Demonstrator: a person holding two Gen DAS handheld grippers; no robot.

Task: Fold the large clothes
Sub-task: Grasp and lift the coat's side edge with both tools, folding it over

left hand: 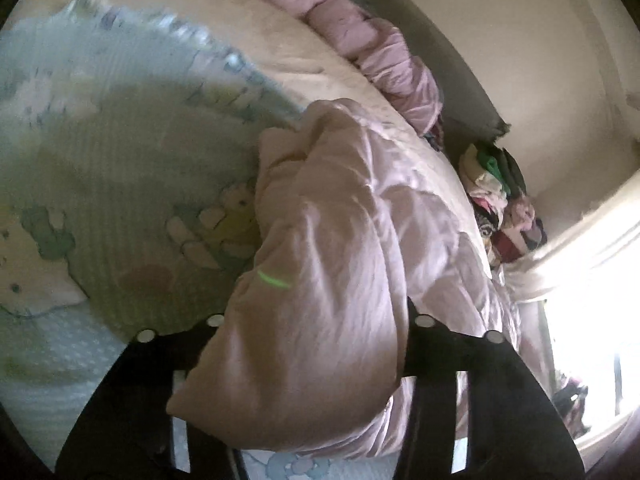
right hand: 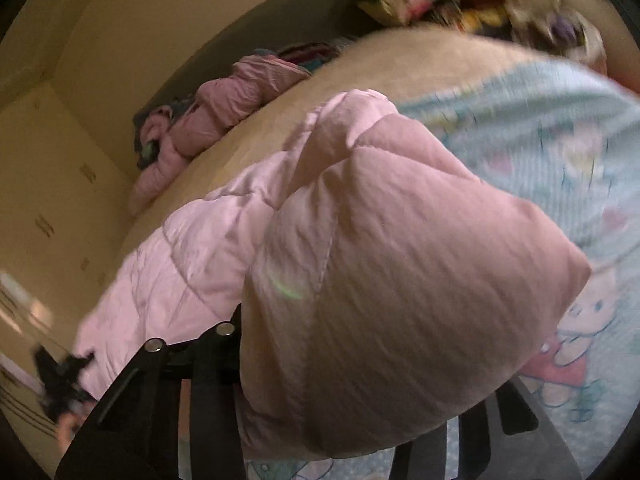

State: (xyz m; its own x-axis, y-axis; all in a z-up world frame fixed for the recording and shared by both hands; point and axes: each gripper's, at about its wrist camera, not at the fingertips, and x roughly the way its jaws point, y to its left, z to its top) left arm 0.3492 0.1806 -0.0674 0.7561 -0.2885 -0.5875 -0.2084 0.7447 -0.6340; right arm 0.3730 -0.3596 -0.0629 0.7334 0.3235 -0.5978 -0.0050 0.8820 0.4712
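Note:
A large pale pink quilted garment (left hand: 340,240) lies over a bed with a cartoon-print sheet (left hand: 100,160). My left gripper (left hand: 316,344) is shut on a bunched corner of it, the fabric bulging between the black fingers (left hand: 432,344). In the right wrist view the same pink garment (right hand: 380,280) fills the centre. My right gripper (right hand: 360,380) is shut on another padded corner, which hides most of the fingers (right hand: 216,352). The view is blurred by motion.
A second rolled pink padded garment (left hand: 360,40) lies along the bed's far edge by the wall, also in the right wrist view (right hand: 224,112). A heap of mixed clothes (left hand: 500,200) sits at the bed's corner. A bright window (left hand: 600,300) is at the right.

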